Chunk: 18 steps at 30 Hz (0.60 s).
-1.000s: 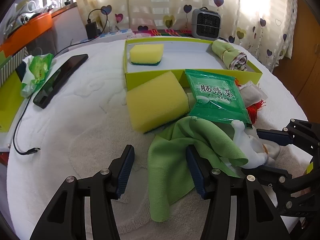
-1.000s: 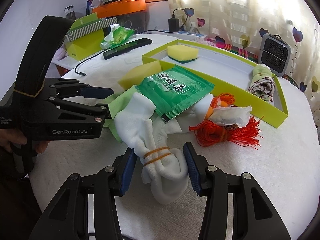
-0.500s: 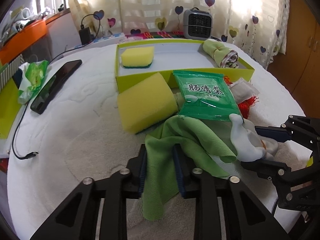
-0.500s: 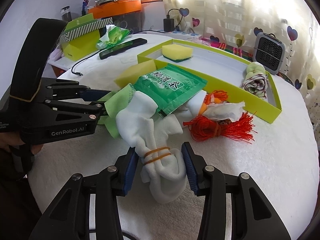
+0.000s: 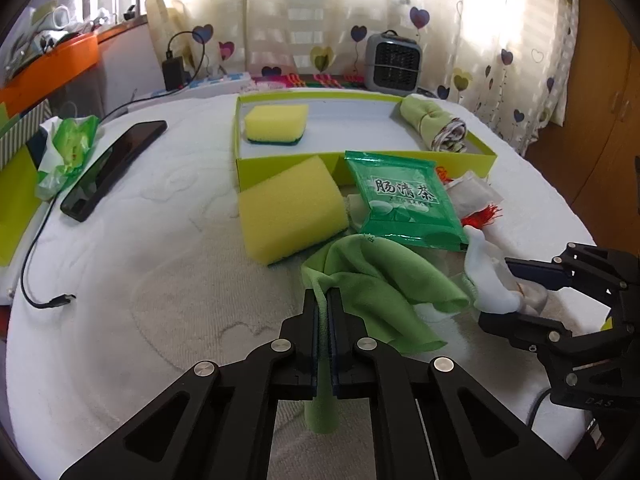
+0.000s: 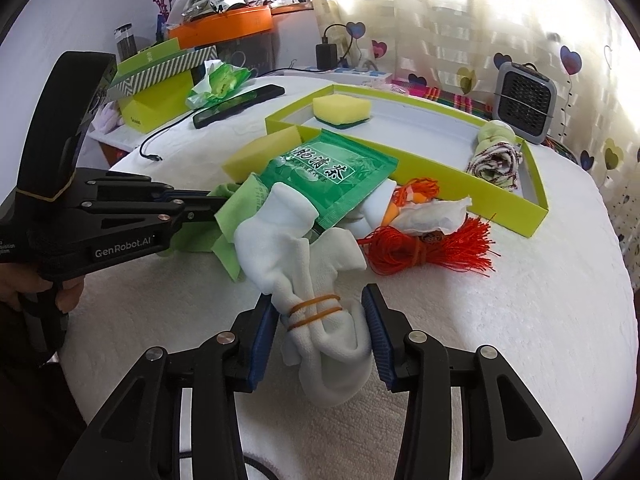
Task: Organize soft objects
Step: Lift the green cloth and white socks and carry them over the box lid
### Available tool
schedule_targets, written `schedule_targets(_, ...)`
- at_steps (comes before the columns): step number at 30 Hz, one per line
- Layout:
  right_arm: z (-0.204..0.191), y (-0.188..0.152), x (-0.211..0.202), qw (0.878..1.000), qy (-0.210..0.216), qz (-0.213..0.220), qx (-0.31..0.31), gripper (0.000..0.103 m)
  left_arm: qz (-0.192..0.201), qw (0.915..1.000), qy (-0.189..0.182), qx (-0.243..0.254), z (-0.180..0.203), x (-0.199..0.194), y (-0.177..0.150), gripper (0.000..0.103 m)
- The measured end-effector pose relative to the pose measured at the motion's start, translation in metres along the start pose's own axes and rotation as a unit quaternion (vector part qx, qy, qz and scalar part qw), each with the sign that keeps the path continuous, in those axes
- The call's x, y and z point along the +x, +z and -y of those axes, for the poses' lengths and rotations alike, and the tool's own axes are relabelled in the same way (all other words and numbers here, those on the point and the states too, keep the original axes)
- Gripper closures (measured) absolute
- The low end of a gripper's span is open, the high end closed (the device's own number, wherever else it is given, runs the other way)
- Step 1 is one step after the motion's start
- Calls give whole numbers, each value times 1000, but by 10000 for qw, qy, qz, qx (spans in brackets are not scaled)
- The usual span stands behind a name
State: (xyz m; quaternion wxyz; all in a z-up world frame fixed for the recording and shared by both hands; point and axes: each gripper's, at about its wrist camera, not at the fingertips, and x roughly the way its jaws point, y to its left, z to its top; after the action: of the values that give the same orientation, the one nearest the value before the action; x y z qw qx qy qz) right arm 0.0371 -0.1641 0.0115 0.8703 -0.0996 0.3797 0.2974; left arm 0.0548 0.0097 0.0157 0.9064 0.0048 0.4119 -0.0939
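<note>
My left gripper [image 5: 323, 300] is shut on the edge of a green cloth [image 5: 376, 276], which also shows in the right wrist view [image 6: 236, 208]. My right gripper [image 6: 320, 316] is open, its fingers on either side of a white sock bundle [image 6: 316, 280] tied with a rubber band; the bundle also shows in the left wrist view [image 5: 488, 280]. A large yellow sponge [image 5: 290, 208], a green tea packet [image 5: 404, 200] and a red tassel [image 6: 436, 248] lie in the pile. The lime tray [image 5: 280, 164] holds a small sponge [image 5: 276, 124] and a rolled cloth [image 5: 434, 128].
A black phone [image 5: 112, 168], a green wrapper [image 5: 68, 148] and a cable [image 5: 44, 300] lie at the left. A small grey heater [image 5: 394, 64] stands behind the tray. Boxes stand on a side table [image 6: 160, 84].
My left gripper closed from open onto the green cloth's edge and pulled it slightly. My right gripper stayed open around the sock bundle, closing in a little.
</note>
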Motion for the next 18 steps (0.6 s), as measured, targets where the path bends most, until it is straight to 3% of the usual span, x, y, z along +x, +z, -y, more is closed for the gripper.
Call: schedule_targets(18, -4, 1, -20, 9994, -27, 353, 49, 59, 457, 9987, -237, 46, 6, -37, 5, 100)
